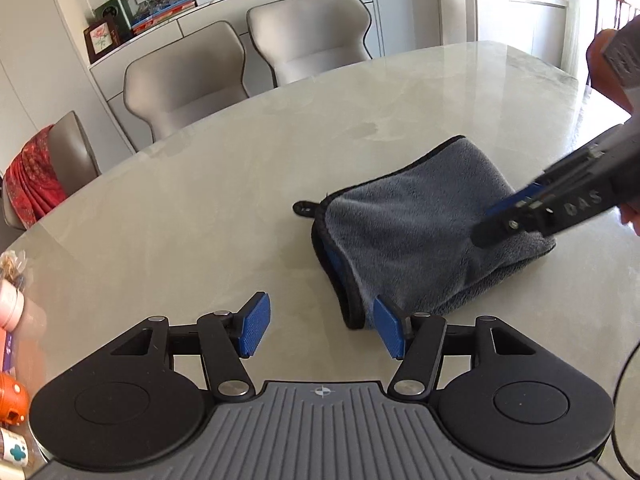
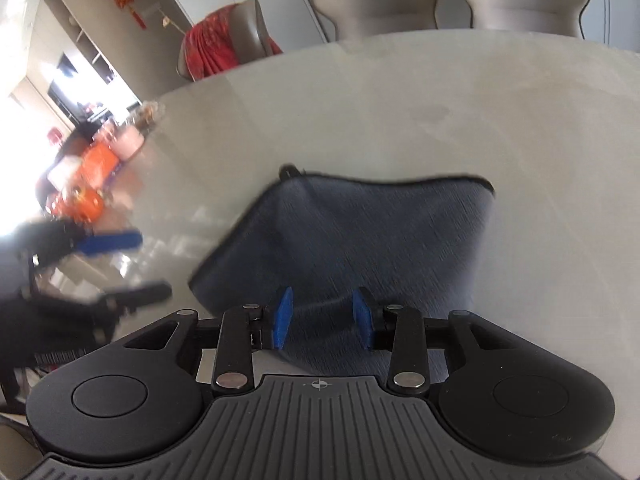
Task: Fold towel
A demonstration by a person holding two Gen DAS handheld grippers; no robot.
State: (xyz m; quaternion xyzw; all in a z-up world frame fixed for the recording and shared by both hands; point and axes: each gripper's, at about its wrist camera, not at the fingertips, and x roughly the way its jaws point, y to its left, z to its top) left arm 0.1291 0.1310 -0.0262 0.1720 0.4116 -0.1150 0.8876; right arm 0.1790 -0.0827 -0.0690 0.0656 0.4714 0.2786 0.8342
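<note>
The grey towel (image 1: 424, 236) lies folded on the marble table (image 1: 200, 208), black-trimmed edges facing left. The left gripper (image 1: 322, 326) stands apart, its right pad just beside the towel's near corner. The right gripper (image 2: 322, 316) hovers over the towel, pads apart, clamping nothing. Bare tabletop surrounds the towel.

Towel (image 2: 360, 240): right wrist view motion-blurred, near part hidden behind the right hand-held gripper (image 2: 322, 318). Orange clutter (image 2: 86, 184) at bench (image 2: 480, 100) edge: smeared, unidentifiable. Left hand-held gripper (image 2: 128, 264): blurred, body cut by frame edge.
</note>
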